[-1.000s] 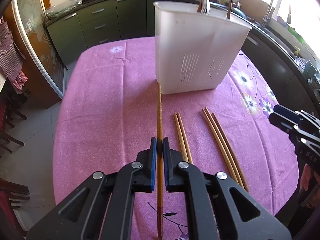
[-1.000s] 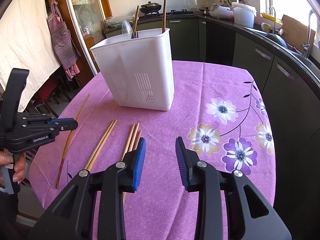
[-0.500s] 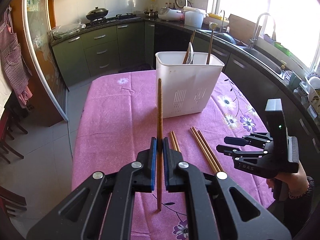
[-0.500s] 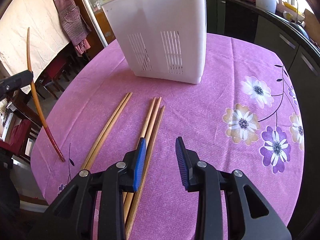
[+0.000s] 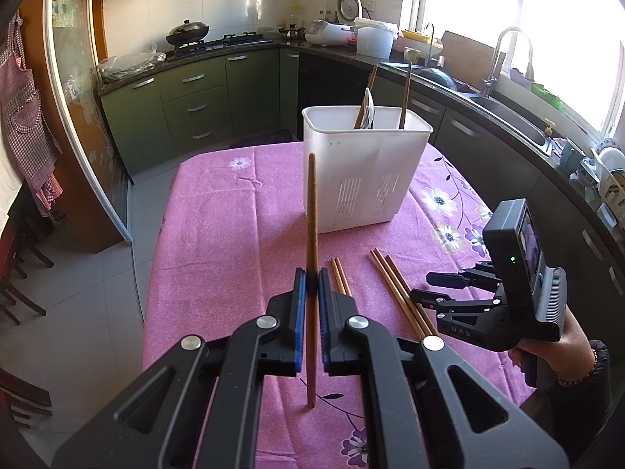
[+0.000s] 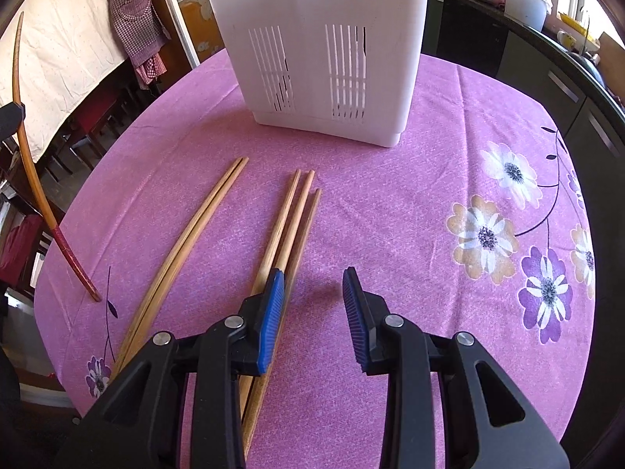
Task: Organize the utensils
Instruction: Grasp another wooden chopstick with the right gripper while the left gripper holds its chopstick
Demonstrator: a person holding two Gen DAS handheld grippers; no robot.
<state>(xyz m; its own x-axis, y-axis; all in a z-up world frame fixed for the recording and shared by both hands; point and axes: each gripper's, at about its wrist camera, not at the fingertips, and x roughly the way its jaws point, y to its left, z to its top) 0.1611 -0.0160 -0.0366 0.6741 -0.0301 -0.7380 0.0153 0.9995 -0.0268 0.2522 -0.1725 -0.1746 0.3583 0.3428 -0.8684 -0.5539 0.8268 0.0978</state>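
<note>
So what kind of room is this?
A home kitchen, most likely: a black lidded wok sits on the stove, a curved metal tap stands over the sink, and dark green cabinets line the walls.

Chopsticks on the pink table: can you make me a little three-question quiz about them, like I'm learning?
1. True or false: the left gripper is shut on a chopstick lifted off the tablecloth.
2. How many chopsticks lie flat on the cloth? A) two B) five C) eight
3. Fill in: the right gripper has its fingers ____, with nothing between them.

Key:
1. True. It holds the chopstick up in front of the white holder.
2. B. A pair and a group of three.
3. Open. Its left finger sits over the group of three.
</note>
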